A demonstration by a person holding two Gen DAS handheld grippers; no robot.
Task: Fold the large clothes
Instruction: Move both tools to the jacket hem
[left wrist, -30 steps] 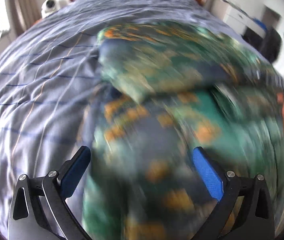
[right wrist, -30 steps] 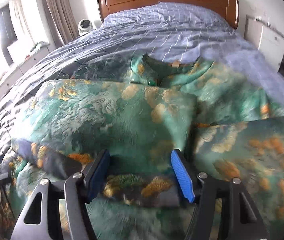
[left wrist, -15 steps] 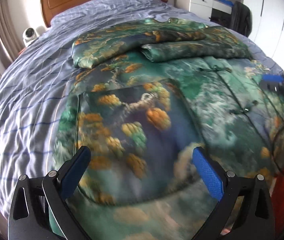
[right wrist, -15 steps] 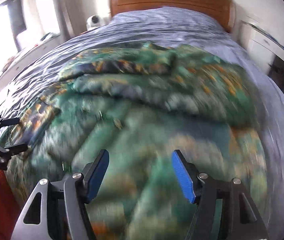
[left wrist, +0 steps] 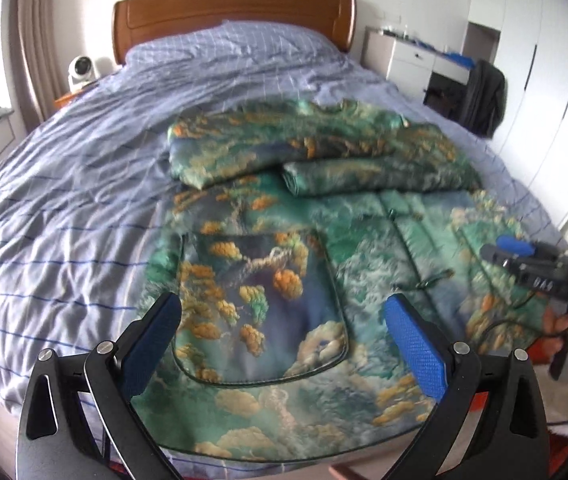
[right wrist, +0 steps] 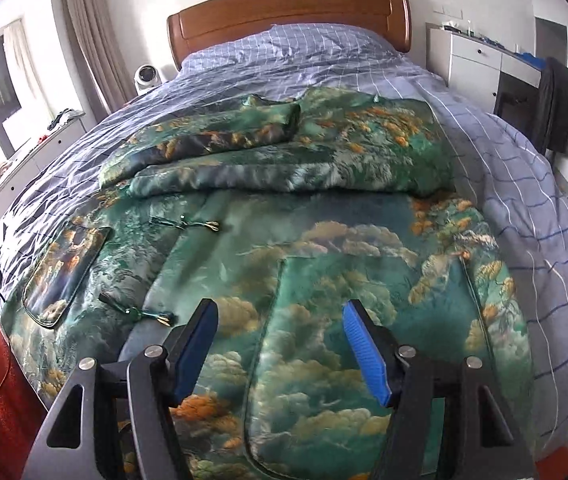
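Observation:
A large green jacket (left wrist: 363,240) with orange and cloud print lies flat on the bed, front up, both sleeves folded across its chest. It also shows in the right wrist view (right wrist: 323,216). My left gripper (left wrist: 284,340) is open and empty, above the hem over the left patch pocket (left wrist: 260,304). My right gripper (right wrist: 280,344) is open and empty, above the hem over the right pocket (right wrist: 363,300). It also shows at the right edge of the left wrist view (left wrist: 523,256), held by a hand.
The bed has a lilac checked sheet (left wrist: 84,200) and a wooden headboard (right wrist: 284,12). A small white fan (left wrist: 82,72) stands at the left of the bed. A white cabinet (right wrist: 479,60) and a dark garment on a chair (right wrist: 559,116) stand at the right.
Both grippers have pulled back from the folded sleeves to the hem end of the jacket. The sleeves stay folded across the chest. Both grippers stay open.

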